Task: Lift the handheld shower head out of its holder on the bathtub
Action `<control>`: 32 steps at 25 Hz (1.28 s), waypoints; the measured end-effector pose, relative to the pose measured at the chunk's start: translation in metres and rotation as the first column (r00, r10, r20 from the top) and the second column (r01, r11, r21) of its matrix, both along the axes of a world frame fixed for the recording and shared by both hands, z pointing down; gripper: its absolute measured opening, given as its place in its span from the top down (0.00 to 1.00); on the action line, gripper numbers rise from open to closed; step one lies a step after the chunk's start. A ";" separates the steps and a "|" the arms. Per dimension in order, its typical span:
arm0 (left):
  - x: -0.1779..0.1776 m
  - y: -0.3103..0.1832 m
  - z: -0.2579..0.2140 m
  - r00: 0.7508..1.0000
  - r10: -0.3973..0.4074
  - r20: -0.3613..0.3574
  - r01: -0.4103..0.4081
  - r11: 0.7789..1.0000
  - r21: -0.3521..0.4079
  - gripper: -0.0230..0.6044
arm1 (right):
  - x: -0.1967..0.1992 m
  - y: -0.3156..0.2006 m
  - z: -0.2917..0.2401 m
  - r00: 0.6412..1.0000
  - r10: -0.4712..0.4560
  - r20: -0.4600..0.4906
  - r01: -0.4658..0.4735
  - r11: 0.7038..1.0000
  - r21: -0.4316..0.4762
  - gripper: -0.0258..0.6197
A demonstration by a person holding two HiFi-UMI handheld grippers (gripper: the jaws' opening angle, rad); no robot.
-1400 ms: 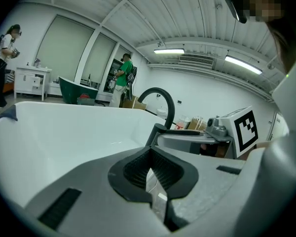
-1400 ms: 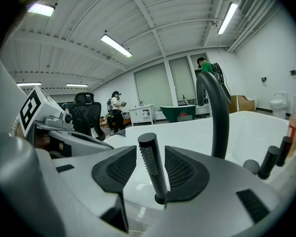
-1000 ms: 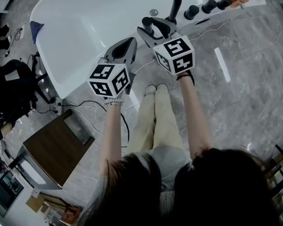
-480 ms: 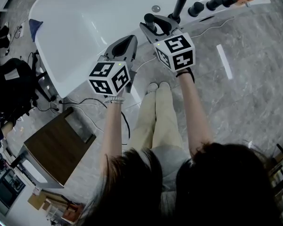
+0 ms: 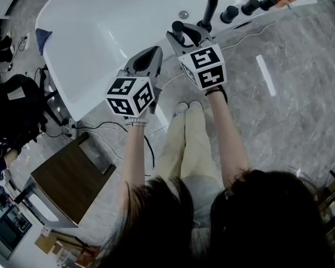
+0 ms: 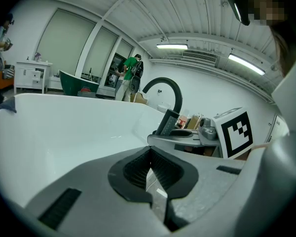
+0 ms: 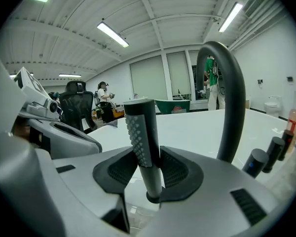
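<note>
Shower head [image 7: 142, 132] upright in holder [image 7: 152, 197] on bathtub [image 5: 89, 32] rim. Right gripper [image 7: 149, 174] has just been closing; pads now meet the handle on both sides. Left gripper [image 6: 149, 177] clenched, empty. Firm the grip first, then draw straight up along the handle axis.

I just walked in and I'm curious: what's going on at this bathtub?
A person at the white bathtub holds a gripper in each hand. The right gripper has just been closing its jaws around the dark, upright handheld shower head, and the pads seem to touch it. It isn't lifted yet. The left gripper hovers beside it, shut and empty.
</note>
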State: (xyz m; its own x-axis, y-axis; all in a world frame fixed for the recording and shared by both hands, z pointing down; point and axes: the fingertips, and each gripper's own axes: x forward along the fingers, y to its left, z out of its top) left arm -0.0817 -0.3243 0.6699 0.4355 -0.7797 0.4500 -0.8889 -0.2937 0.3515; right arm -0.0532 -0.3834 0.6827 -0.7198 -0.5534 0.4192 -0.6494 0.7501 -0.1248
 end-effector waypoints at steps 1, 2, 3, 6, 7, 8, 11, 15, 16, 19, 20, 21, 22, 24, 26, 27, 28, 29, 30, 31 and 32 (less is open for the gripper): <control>0.000 0.000 -0.002 1.000 0.001 0.000 -0.001 1.000 0.002 0.96 | 0.001 0.001 -0.001 1.000 0.005 0.001 -0.005 1.000 0.002 0.75; 0.001 0.000 -0.004 1.000 0.002 0.000 -0.002 1.000 0.003 0.96 | 0.002 0.002 -0.004 1.000 0.010 0.003 -0.010 1.000 0.004 0.75; 0.001 0.000 -0.006 1.000 0.002 0.000 -0.002 1.000 0.006 0.96 | 0.003 0.002 -0.006 1.000 0.012 0.006 -0.012 1.000 0.007 0.75; 0.001 0.000 -0.014 1.000 -0.001 -0.002 0.001 1.000 0.016 0.96 | 0.003 0.003 -0.018 1.000 0.014 0.014 -0.014 1.000 0.017 0.75; 0.001 0.000 -0.017 1.000 0.000 -0.002 0.000 1.000 0.018 0.96 | 0.004 0.004 -0.023 1.000 0.016 0.018 -0.016 1.000 0.020 0.75; 0.001 0.000 -0.020 1.000 0.002 -0.002 -0.002 1.000 0.021 0.96 | 0.005 0.004 -0.027 1.000 0.019 0.021 -0.019 1.000 0.023 0.75; 0.002 0.001 -0.031 1.000 0.003 -0.003 -0.003 0.999 0.032 0.96 | 0.007 0.008 -0.041 0.999 0.023 0.026 -0.023 0.999 0.032 0.75; 0.003 0.006 -0.052 1.000 -0.005 -0.012 0.006 0.998 0.056 0.96 | 0.013 0.018 -0.064 0.998 0.044 0.043 -0.046 0.998 0.051 0.75; 0.003 0.008 -0.058 1.000 -0.007 -0.015 0.008 0.998 0.062 0.96 | 0.016 0.021 -0.071 0.997 0.056 0.050 -0.058 0.997 0.054 0.75; 0.004 0.015 -0.077 1.000 -0.013 -0.026 0.015 0.997 0.077 0.96 | 0.023 0.029 -0.088 0.995 0.081 0.065 -0.085 0.995 0.054 0.75; 0.004 0.017 -0.083 0.999 -0.014 -0.029 0.016 0.996 0.084 0.96 | 0.024 0.030 -0.095 0.994 0.087 0.072 -0.091 0.994 0.056 0.75; 0.005 0.017 -0.089 0.999 -0.013 -0.032 0.016 0.996 0.090 0.96 | 0.025 0.031 -0.102 0.993 0.090 0.077 -0.095 0.994 0.060 0.75; 0.006 0.018 -0.094 0.999 -0.012 -0.033 0.015 0.995 0.096 0.96 | 0.026 0.033 -0.109 0.992 0.091 0.082 -0.097 0.993 0.066 0.75; 0.008 0.021 -0.104 0.999 -0.008 -0.036 0.012 0.994 0.105 0.96 | 0.026 0.036 -0.122 0.993 0.087 0.084 -0.094 0.992 0.082 0.75; 0.008 0.023 -0.114 0.999 -0.001 -0.036 0.005 0.993 0.118 0.96 | 0.024 0.038 -0.136 0.993 0.083 0.085 -0.091 0.991 0.101 0.75; 0.006 0.023 -0.120 0.999 0.004 -0.034 0.001 0.992 0.126 0.96 | 0.022 0.038 -0.144 0.993 0.083 0.088 -0.093 0.990 0.111 0.75; 0.005 0.023 -0.126 0.999 0.007 -0.033 -0.003 0.991 0.135 0.96 | 0.020 0.039 -0.152 0.992 0.084 0.092 -0.095 0.988 0.120 0.75; 0.005 0.023 -0.132 0.999 0.010 -0.035 -0.005 0.989 0.145 0.96 | 0.020 0.040 -0.159 0.992 0.086 0.096 -0.098 0.987 0.129 0.75; 0.005 0.024 -0.137 0.999 0.013 -0.039 -0.007 0.988 0.153 0.96 | 0.020 0.043 -0.166 0.991 0.088 0.099 -0.101 0.986 0.136 0.75; 0.005 0.026 -0.142 0.999 0.014 -0.042 -0.007 0.987 0.161 0.96 | 0.021 0.046 -0.172 0.991 0.090 0.102 -0.103 0.985 0.141 0.75; 0.006 0.028 -0.147 0.999 0.015 -0.046 -0.007 0.985 0.170 0.96 | 0.022 0.050 -0.178 0.990 0.093 0.106 -0.108 0.983 0.146 0.75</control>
